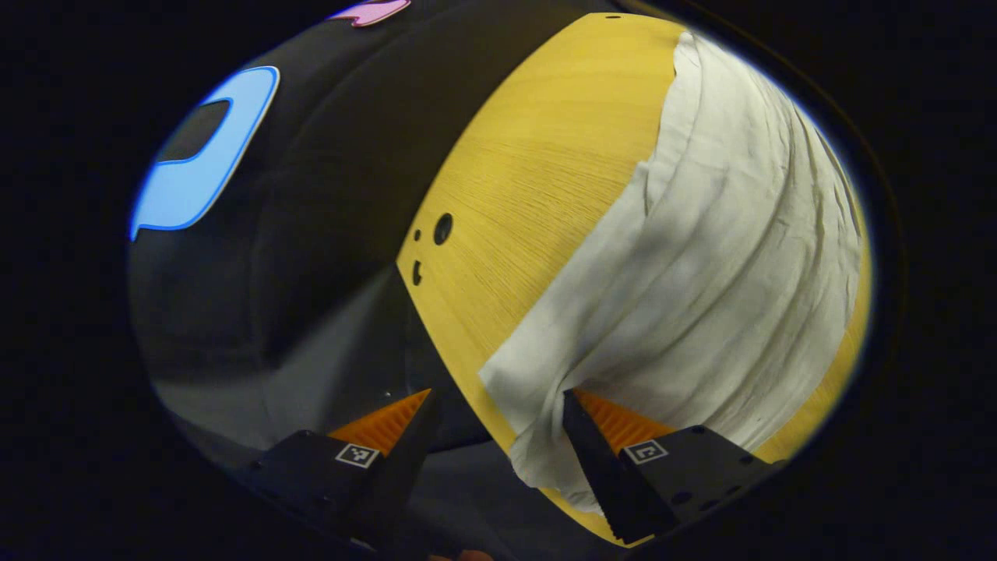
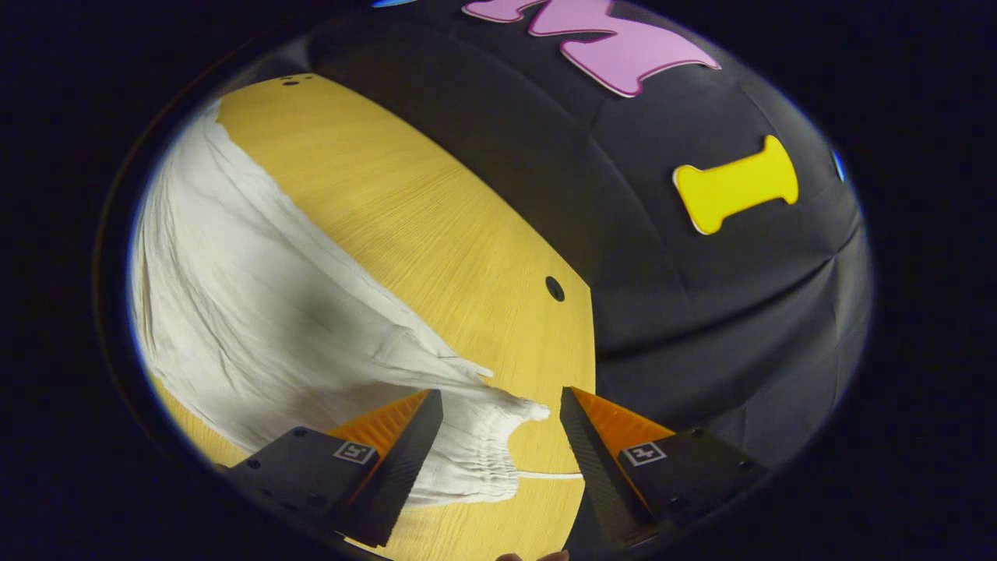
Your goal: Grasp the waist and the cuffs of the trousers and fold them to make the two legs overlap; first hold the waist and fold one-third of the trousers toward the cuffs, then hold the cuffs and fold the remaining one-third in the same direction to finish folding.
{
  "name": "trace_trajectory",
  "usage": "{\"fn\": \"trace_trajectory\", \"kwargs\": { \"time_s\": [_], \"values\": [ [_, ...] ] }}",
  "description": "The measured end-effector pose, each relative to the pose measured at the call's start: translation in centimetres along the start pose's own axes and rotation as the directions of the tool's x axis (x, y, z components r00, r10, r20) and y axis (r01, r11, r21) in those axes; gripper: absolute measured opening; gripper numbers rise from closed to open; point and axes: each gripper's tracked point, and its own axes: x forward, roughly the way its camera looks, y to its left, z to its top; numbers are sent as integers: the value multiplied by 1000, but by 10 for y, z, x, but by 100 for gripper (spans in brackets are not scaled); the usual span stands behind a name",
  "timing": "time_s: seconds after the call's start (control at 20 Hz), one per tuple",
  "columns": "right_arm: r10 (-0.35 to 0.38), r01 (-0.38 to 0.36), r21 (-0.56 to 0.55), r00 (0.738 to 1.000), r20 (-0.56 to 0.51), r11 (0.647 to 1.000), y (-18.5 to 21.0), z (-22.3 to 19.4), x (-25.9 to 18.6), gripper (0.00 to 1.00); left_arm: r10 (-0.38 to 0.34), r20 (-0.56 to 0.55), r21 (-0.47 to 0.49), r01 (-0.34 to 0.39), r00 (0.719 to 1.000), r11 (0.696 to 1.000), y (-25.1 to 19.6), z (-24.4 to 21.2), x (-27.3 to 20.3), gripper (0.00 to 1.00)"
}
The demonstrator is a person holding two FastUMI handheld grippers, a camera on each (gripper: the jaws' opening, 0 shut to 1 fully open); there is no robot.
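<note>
The left gripper point(image 1: 498, 405) is seen wide open, nothing held; a cuff end of the white trousers point(image 1: 701, 265) lies between its fingers at the edge of the wooden table point(image 1: 530, 156). The right gripper point(image 2: 498, 405) is likewise spread apart and empty, the gathered waist point(image 2: 475, 444) lying between its fingers on the table.

No readable text stood anywhere; small square coded markers point(image 1: 357, 455) on the finger mounts carried no legible characters.
</note>
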Motion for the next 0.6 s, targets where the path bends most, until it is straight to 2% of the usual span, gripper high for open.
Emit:
{"fn": "trace_trajectory", "kwargs": {
  "time_s": [0.1,0.15,0.25,0.4,0.5,0.55,0.6],
  "values": [
    [1,-2,170,1000,3,985,-10,-1,-18,98,30,25,-73,-28,999,997,9,-2,-19,98],
    [7,-6,265,1000,-1,964,-13,-6,-27,98,42,32,-124,-38,999,991,13,-7,-30,98],
    [24,-20,439,1000,-3,898,-15,-11,-46,98,61,47,-239,-48,997,970,16,-15,-47,96],
    [55,-44,619,998,0,784,-9,-20,-65,98,69,50,-370,-45,996,928,15,-35,-71,96],
    [75,-49,702,997,-6,711,0,-31,-64,98,66,42,-468,-39,997,883,11,-49,-85,96],
    [82,-43,738,996,-17,673,7,-39,-65,98,48,43,-532,-17,998,847,3,-55,-90,96],
    [97,-40,781,995,-26,623,13,-45,-64,98,25,48,-603,9,999,798,-6,-58,-95,97]
  ]
}}
